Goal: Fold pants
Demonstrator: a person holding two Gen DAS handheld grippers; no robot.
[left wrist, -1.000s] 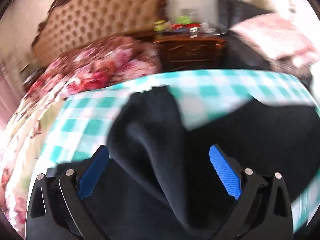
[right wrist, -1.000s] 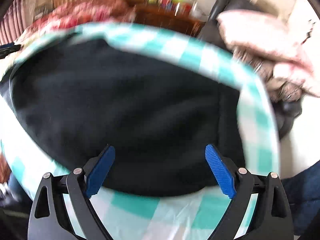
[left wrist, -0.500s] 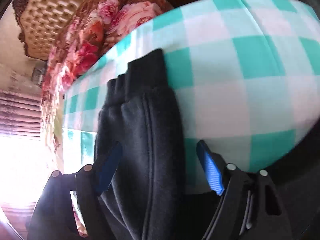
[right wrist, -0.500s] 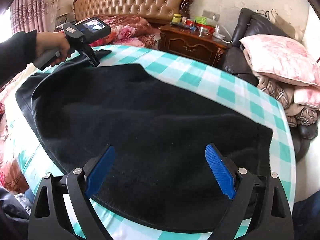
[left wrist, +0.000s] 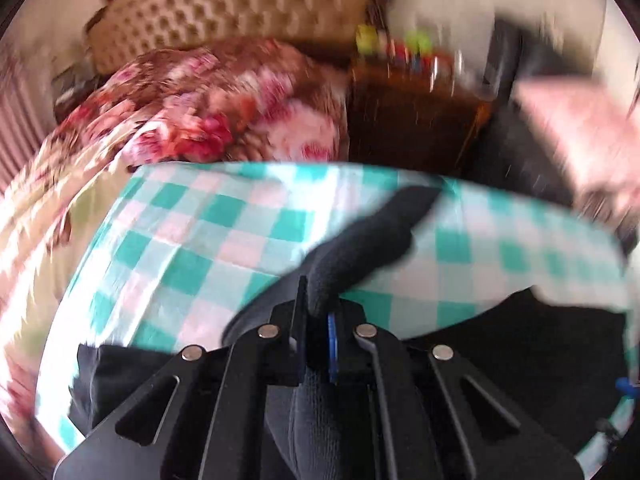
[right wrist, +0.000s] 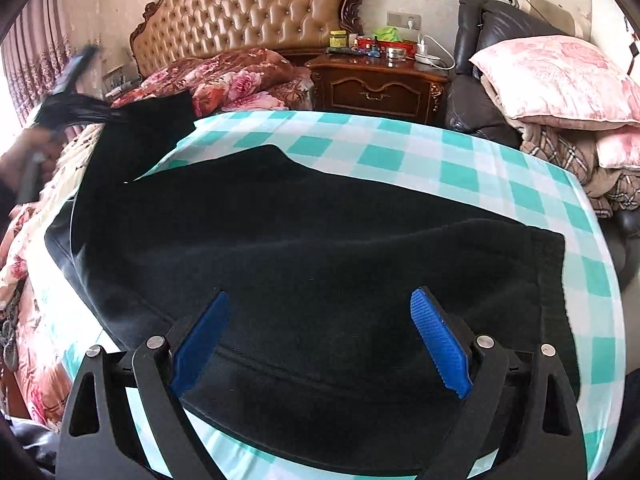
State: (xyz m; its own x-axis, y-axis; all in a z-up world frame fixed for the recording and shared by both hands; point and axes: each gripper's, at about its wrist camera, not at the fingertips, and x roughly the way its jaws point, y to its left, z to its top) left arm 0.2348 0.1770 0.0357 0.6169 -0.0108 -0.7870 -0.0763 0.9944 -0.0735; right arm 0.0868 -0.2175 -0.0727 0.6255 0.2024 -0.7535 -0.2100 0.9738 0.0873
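Black pants (right wrist: 320, 256) lie spread across a teal-and-white checked cloth (right wrist: 472, 168). My left gripper (left wrist: 318, 340) is shut on a pant leg end (left wrist: 360, 252), which sticks up past the closed fingers and is lifted off the cloth. In the right wrist view the left gripper (right wrist: 68, 84) is a blur at the far left, with the leg (right wrist: 136, 136) raised. My right gripper (right wrist: 320, 336) is open and empty, low over the pants near the waistband (right wrist: 552, 280).
A tufted headboard (right wrist: 248, 16) and a floral quilt (right wrist: 224, 76) are behind. A wooden nightstand (right wrist: 376, 84) holds jars. A dark leather chair (right wrist: 480, 92) with pink pillows (right wrist: 560, 76) stands at the right.
My left gripper has shut on the pant leg end and lifted it off the cloth, swinging fast. My right gripper stays open over the pants.
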